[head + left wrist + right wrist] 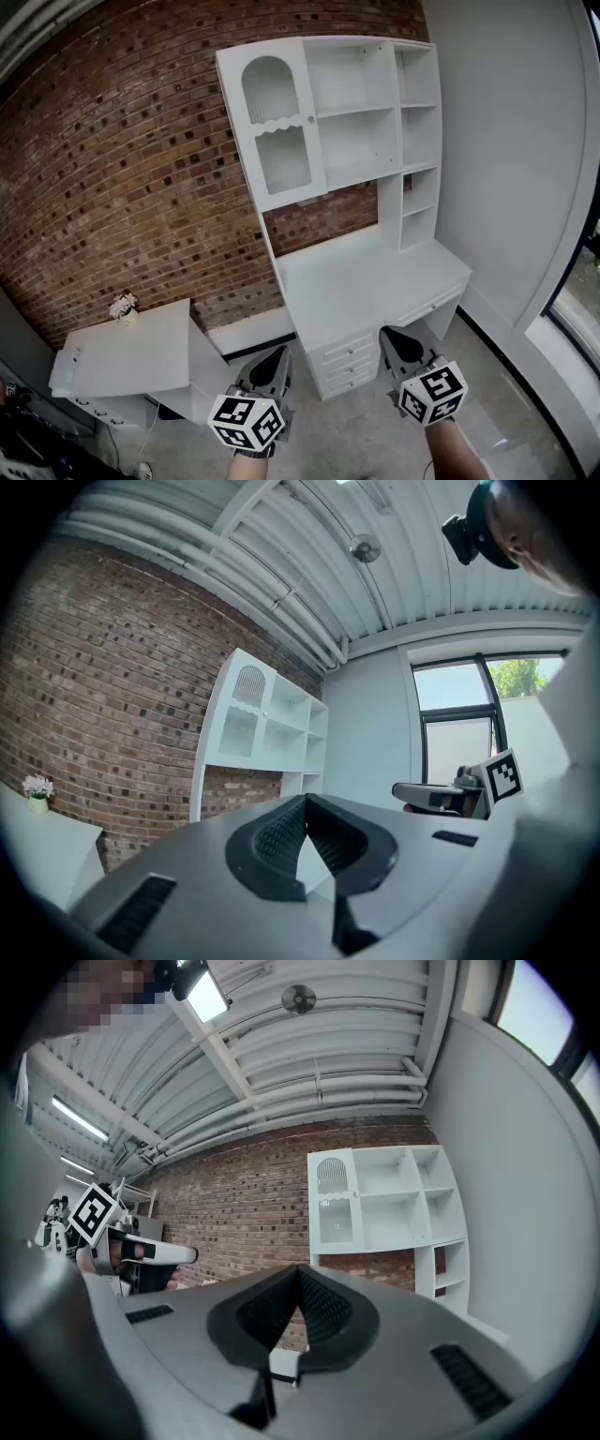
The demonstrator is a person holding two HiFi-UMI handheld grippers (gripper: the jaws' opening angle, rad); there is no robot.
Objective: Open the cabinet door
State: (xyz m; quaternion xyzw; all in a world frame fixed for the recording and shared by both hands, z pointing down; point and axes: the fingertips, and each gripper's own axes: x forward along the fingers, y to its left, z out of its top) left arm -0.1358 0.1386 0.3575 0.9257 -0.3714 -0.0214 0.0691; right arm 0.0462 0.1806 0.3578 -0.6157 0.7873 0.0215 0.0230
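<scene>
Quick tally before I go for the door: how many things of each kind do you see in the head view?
Grippers: 2 (left gripper, right gripper)
Cabinet door: 1
Desk with shelves: 1
Side table: 1
Flower pot: 1
Total: 6

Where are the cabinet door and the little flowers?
cabinet door (277, 126), head view, on its scalloped middle rail.
little flowers (123, 304), head view, on the blossoms above the pot.

Head view looks steeply down from above; both gripper views look level, from far back, sharing the white cabinet (361, 141) near twelve o'clock.
</scene>
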